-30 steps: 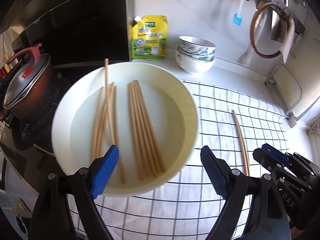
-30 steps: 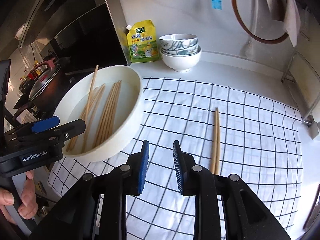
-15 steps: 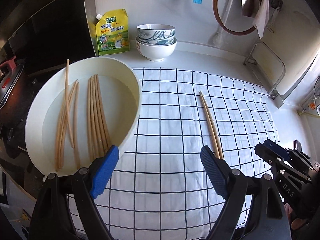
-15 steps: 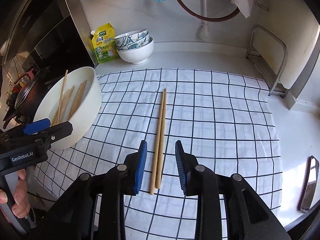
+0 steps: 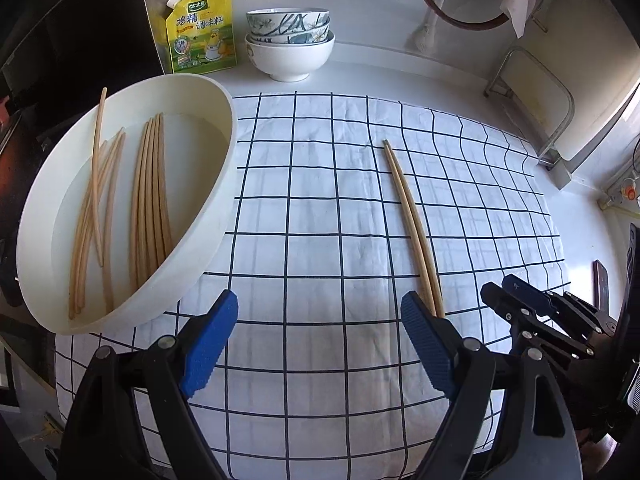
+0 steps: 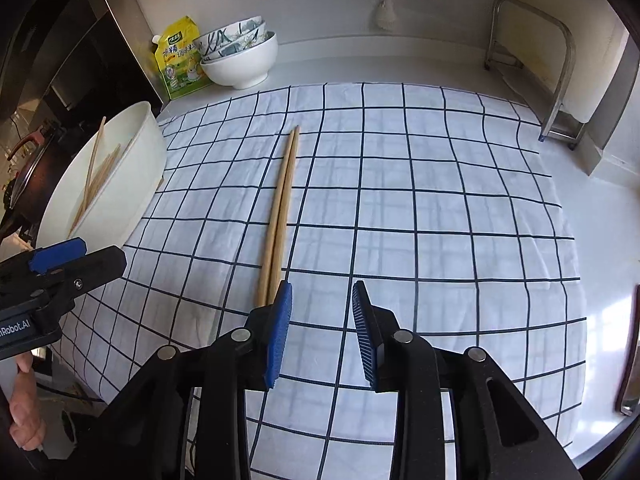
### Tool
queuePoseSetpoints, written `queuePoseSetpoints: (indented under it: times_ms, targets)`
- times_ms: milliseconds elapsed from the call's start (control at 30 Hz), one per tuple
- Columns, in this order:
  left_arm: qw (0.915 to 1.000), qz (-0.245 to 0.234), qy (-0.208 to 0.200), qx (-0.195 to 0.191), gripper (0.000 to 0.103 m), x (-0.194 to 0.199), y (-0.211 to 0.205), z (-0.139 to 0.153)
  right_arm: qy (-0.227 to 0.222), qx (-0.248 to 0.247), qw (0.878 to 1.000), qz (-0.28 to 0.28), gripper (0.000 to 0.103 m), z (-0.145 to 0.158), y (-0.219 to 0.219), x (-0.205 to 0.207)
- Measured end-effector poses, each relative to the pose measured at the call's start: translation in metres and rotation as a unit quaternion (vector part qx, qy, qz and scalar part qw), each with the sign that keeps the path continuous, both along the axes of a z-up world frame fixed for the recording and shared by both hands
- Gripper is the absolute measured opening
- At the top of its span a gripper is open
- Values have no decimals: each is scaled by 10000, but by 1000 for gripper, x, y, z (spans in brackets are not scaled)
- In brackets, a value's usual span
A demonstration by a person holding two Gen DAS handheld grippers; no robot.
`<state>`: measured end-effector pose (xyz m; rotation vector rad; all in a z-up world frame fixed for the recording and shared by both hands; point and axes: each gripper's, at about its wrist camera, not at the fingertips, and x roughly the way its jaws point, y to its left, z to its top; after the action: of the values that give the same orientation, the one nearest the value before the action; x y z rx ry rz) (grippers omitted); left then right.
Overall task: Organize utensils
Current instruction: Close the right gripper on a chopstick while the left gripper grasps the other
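Lying paired on checked cloth (image 6: 440,200), chopsticks (image 6: 280,208) run lengthwise away from both empty grippers: left gripper (image 5: 320,344) spread wide, right gripper (image 6: 320,332) opening.

Bright daylight fills both my views, strongest on the right, where the surface (image 6: 608,208) washes out to glare beyond the checked cloth (image 6: 400,200). The stove side left of my left hand-held gripper (image 5: 320,344) stays dim, nearly black. Shadows are soft. Focus is crisp, with no blur. The fisheye bows the cloth's grid lines, and the corners fall to black.
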<state>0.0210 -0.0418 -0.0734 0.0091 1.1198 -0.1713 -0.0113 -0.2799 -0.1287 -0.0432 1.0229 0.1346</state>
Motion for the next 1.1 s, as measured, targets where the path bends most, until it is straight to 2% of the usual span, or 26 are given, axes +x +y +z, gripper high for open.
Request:
queuePoseSetpoints:
  times_ms: [300, 633, 700, 767, 933, 1100]
  targets:
    - [9998, 148, 100, 92, 82, 2, 5, -12, 162, -56, 9996, 236, 30, -24, 18, 17]
    - [9996, 209, 159, 76, 82, 5, 7, -17, 72, -468, 9979, 439, 30, -32, 30, 22]
    - [9996, 202, 171, 53, 82, 6, 5, -18, 55, -472, 9977, 476, 24, -32, 30, 22]
    - [9997, 171, 176, 37, 82, 7, 1, -19, 64, -453, 9977, 502, 7, -31, 30, 22]
    - [9998, 26, 187, 8, 82, 9, -14, -22, 51, -407, 9980, 477, 6, -29, 23, 20]
    - [9997, -66, 237, -91, 82, 18, -34, -29, 75, -353, 9991, 226, 6, -26, -2, 11]
